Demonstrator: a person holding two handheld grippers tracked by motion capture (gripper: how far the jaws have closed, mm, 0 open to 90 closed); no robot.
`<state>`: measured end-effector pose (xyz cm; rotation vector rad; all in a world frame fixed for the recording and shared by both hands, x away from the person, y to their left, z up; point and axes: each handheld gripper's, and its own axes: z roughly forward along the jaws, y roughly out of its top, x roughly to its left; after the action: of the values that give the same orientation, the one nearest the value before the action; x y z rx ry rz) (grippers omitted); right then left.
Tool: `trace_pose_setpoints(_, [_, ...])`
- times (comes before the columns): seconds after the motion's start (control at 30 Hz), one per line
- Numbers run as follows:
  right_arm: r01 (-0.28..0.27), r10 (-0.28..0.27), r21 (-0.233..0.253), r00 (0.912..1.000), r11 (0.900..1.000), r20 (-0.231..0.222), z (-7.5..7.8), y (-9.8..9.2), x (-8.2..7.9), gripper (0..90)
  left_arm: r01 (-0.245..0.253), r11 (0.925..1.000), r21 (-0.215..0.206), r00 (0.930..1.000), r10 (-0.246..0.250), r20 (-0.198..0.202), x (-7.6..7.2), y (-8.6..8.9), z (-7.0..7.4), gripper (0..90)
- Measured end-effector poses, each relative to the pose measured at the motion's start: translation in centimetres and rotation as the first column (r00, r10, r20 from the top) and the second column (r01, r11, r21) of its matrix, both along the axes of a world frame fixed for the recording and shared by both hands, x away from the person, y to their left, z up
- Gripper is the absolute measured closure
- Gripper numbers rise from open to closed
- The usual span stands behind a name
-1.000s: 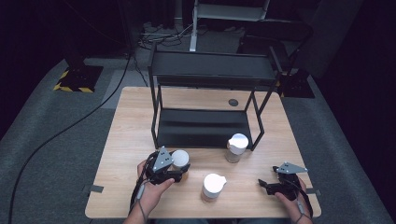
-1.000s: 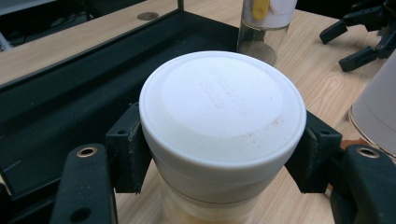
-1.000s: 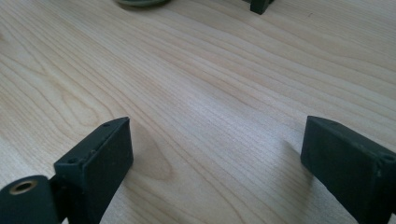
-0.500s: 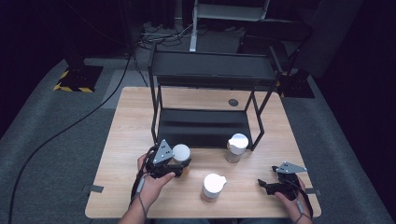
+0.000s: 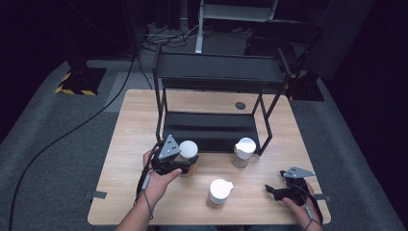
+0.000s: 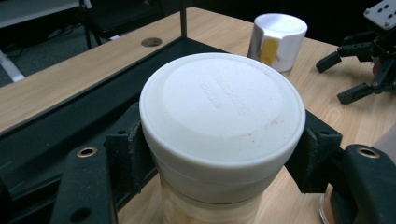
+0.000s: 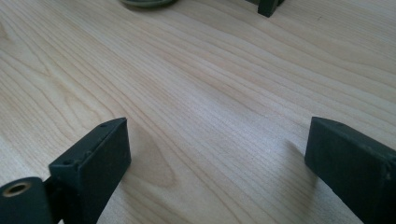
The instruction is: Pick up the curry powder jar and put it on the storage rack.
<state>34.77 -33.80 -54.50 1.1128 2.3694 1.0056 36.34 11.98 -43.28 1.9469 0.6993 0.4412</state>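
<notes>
Between our left gripper's (image 6: 219, 154) jaws: round, smooth white-lidded jar (image 6: 222, 135), clamped.
Our right gripper (image 7: 217, 161) rests spread apart on the pale woodgrain worktop (image 7: 210, 84).

White-lidded jar (image 6: 219, 126) stands upright (clear body) just before the rack's lower shelf (image 6: 56, 140).

Light wooden surface (image 5: 134, 120) stood on grey carpet (image 5: 53, 144), black two-tier shelf rack (image 5: 216, 72) upon it, dark room behind, cables (image 5: 72, 132) trailed across floor.
</notes>
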Motion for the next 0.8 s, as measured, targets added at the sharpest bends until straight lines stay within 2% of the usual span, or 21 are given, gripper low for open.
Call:
trace_pose_setpoints(0.2, [0.0, 0.0, 0.0, 1.0, 1.0, 0.0, 0.0, 0.0, 0.0, 6.6, 0.001, 0.9999, -0.012, 1.0, -0.001, -0.006, 0.9, -0.1, 0.7, 33.1])
trace_pose_setpoints(0.5, [0.0, 0.0, 0.0, 1.0, 1.0, 0.0, 0.0, 0.0, 0.0, 6.6, -0.005, 1.0, -0.007, 1.0, 0.005, 0.007, 2.2, -0.3, 1.5, 33.1])
trace_pose_setpoints(0.6, [0.0, 0.0, 0.0, 1.0, 1.0, 0.0, 0.0, 0.0, 0.0, 6.6, 0.006, 1.0, -0.002, 0.9999, -0.006, 0.009, 2.6, -0.3, 1.7, 33.1])
trace_pose_setpoints(0.7, [0.0, 0.0, 0.0, 1.0, 1.0, 0.0, 0.0, 0.0, 0.0, 6.6, -0.003, 0.9999, -0.016, 1.0, 0.003, 0.0, 3.1, -0.2, 1.7, 33.1])
trace_pose_setpoints(0.8, [0.0, 0.0, 0.0, 1.0, 1.0, 0.0, 0.0, 0.0, 0.0, 6.6, -0.015, 0.9999, -0.008, 0.9999, 0.015, 0.004, 3.5, -0.2, 1.8, 33.1])
